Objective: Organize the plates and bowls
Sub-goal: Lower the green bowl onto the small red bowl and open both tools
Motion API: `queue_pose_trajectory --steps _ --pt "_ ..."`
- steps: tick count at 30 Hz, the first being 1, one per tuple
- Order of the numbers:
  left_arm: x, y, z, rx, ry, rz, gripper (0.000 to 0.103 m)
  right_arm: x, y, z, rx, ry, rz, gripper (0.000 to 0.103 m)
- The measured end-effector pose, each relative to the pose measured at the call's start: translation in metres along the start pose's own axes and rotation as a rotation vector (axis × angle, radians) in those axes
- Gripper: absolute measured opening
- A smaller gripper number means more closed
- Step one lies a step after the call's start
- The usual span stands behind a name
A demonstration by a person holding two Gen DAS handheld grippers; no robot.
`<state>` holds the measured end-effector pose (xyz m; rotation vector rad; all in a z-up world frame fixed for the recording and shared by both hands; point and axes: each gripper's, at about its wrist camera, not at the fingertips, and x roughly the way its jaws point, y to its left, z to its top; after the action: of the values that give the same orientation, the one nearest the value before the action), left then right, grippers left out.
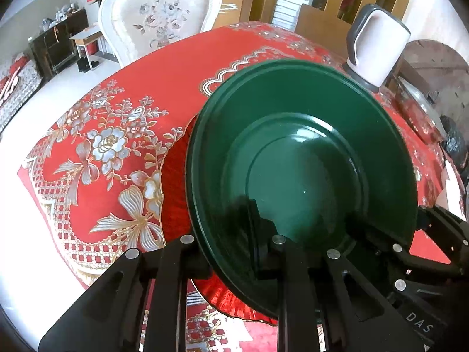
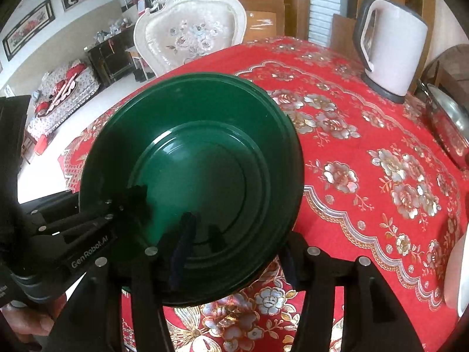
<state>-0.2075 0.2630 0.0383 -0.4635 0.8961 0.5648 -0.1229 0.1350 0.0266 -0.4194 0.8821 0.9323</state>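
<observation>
Clearly, in the left wrist view the green plate (image 1: 302, 176) fills the centre and right of the frame, tilted, its near rim pinched between the fingers of the left gripper (image 1: 234, 264) at the bottom. Under it, at lower centre, a red plate (image 1: 176, 193) with a ribbed edge lies on the red floral tablecloth (image 1: 102, 146). The right gripper (image 1: 381, 243) reaches in from the lower right and is closed on the green plate's rim. A white kettle (image 1: 378, 44) stands at the upper right, and a white upholstered chair (image 1: 158, 17) sits at the top left behind the table.

From the right wrist view, the green plate (image 2: 193, 182) sits left of centre, raised above the cloth (image 2: 366, 161). The right gripper (image 2: 234, 252) clamps its near edge at the bottom centre. The left gripper (image 2: 117, 208) enters from the lower left, closed on the rim. The kettle (image 2: 392, 47) is at the upper right, the chair (image 2: 190, 29) at the top centre, and a metal pot (image 2: 448, 123) at the right edge.
</observation>
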Motion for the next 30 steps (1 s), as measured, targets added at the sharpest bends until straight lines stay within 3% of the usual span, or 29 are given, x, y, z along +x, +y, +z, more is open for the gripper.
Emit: queue_pose_trajectory --steps 3,5,7,15,20,30 --pt "0.0 0.0 0.001 0.003 0.0 0.002 0.021 -0.001 0.0 0.0 0.004 0.001 0.005 0.055" --pt "0.001 -0.001 0.001 0.005 -0.001 -0.011 0.033 -0.002 0.0 0.0 0.007 -0.001 0.006 0.056" --pt "0.001 -0.003 0.0 0.005 -0.005 -0.025 0.037 -0.003 0.0 0.0 0.005 -0.001 -0.002 0.056" --pt "-0.006 -0.004 0.001 0.017 -0.046 0.019 0.039 -0.011 -0.005 -0.001 0.011 -0.013 -0.031 0.057" --pt "-0.021 -0.002 0.0 0.027 -0.128 0.055 0.052 -0.018 -0.012 -0.003 0.035 -0.026 -0.013 0.058" --pt "-0.045 0.004 0.0 0.028 -0.224 0.125 0.052 -0.033 -0.03 -0.009 0.095 -0.057 0.014 0.059"
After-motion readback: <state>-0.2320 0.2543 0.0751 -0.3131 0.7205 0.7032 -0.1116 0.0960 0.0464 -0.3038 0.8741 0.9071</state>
